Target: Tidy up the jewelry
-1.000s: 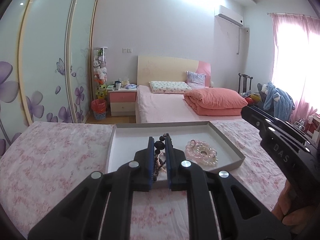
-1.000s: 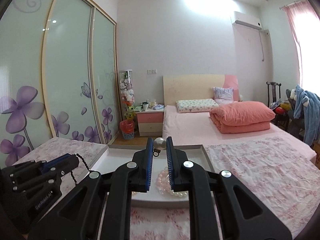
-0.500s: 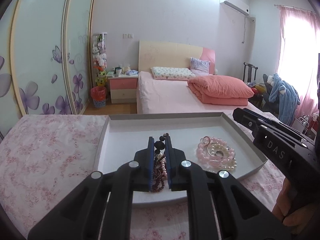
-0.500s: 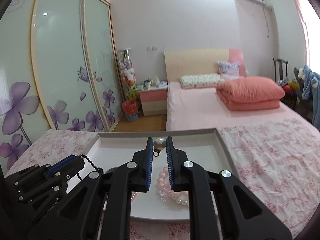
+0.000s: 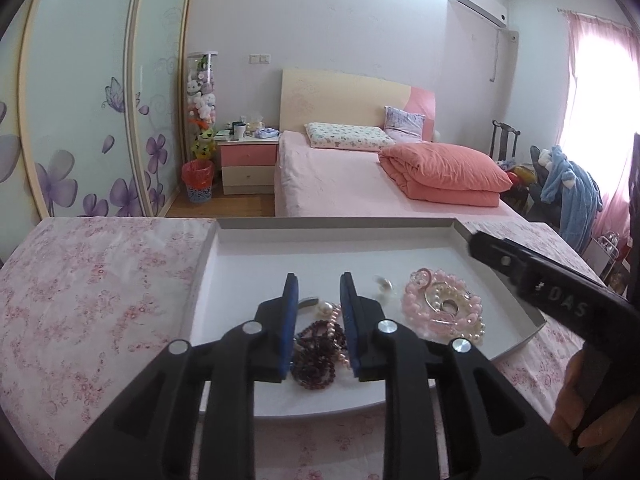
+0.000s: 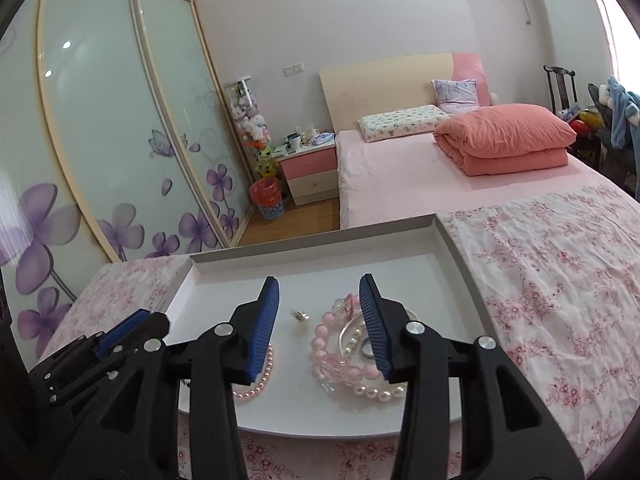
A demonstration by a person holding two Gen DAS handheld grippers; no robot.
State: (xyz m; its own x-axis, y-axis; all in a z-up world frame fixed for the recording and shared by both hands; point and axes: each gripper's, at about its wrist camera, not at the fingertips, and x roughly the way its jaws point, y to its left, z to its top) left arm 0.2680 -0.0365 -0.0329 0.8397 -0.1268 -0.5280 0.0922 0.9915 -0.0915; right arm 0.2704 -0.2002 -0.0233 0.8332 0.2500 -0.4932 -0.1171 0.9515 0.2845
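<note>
A shallow white tray [image 5: 256, 240] [image 6: 312, 256] lies on a pink floral cloth. My left gripper [image 5: 319, 286] is open over the tray; a dark red bead string [image 5: 318, 354] lies in a heap between its fingers, with a pink pearl strand [image 5: 340, 344] beside it. My right gripper [image 6: 319, 286] is open and empty above the tray. A small pearl earring [image 6: 300, 316] [image 5: 382, 284] lies on the tray floor between its fingers. A pile of pink and white bead bracelets [image 6: 352, 360] [image 5: 442, 308] lies by the right finger.
The floral cloth [image 6: 560, 280] spreads around the tray. Beyond it stand a pink bed [image 5: 360, 176], a nightstand [image 5: 248, 160], a red bin [image 5: 198, 180] and sliding wardrobe doors [image 5: 80, 100]. A chair with clothes [image 5: 560, 188] is at the right.
Both grippers tilted down toward the tray and opened. The left one let go of the dark bead string, which now lies in the tray. The right one dropped the pearl earring.
</note>
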